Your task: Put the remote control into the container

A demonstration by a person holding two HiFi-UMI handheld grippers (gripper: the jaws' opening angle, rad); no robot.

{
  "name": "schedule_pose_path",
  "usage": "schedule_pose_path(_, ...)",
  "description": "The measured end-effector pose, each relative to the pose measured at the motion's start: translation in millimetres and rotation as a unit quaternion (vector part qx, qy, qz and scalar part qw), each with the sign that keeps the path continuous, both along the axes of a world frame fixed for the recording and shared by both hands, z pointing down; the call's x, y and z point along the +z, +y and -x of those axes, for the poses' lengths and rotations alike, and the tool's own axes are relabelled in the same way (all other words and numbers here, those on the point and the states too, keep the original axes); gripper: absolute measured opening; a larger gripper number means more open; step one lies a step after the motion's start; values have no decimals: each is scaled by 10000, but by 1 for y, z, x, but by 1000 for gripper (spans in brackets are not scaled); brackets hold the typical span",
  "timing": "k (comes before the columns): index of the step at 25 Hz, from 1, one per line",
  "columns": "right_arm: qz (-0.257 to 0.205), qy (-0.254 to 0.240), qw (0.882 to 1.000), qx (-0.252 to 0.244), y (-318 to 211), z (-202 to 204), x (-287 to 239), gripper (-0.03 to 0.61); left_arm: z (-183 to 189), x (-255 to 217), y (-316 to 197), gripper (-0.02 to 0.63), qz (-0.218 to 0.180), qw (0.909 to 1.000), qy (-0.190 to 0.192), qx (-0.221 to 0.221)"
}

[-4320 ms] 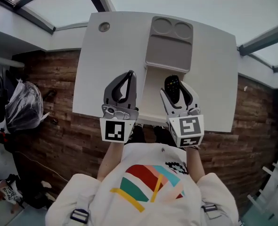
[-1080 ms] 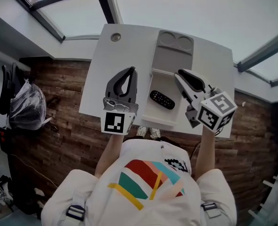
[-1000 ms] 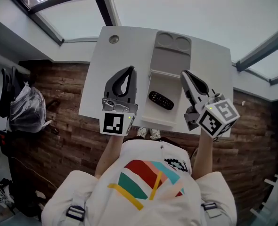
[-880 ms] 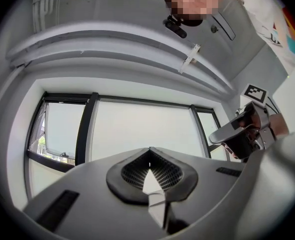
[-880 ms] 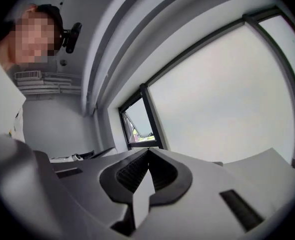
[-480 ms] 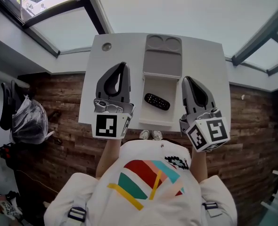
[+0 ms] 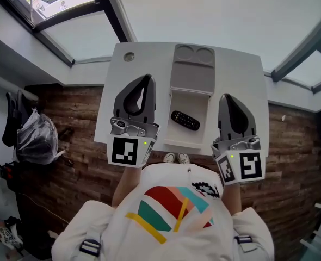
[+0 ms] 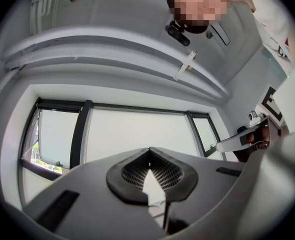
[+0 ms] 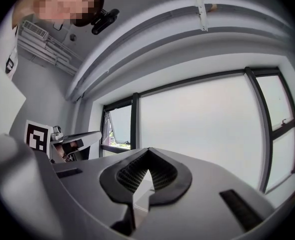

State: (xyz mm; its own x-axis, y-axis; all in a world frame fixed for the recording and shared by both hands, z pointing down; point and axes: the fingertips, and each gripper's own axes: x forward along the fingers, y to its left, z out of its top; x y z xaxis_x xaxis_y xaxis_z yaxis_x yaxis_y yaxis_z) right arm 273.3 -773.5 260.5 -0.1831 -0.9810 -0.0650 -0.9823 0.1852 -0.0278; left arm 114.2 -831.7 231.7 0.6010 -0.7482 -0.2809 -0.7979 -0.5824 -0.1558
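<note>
While the remote [image 7: 185, 120] lies inside the container [image 7: 192, 83], left gripper [image 7: 147, 79] and right gripper [image 7: 226, 97] flank it, jaws together, empty; a careless dip could knock the container off the desk [image 7: 144, 60] edge

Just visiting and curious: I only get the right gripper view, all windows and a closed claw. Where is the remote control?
Observer: In the head view, the remote control lies inside the white container on the table.
Operator: Is the container covered?
Observer: No. Its grey lid lies open beyond it.
Operator: And the other claw?
Observer: The left gripper is shut with nothing between its jaws.
</note>
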Motion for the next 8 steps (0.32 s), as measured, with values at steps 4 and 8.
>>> schedule_pose_path(4, -32, 39, 9999, 119, 5, -2, 0, 0, 5, -6, 6, 8, -121, 9999, 22, -47)
schedule_pose_path(8, -22, 29, 9999, 158, 5, 3, 1, 0, 14, -2, 7, 8, -126, 9997, -204, -86)
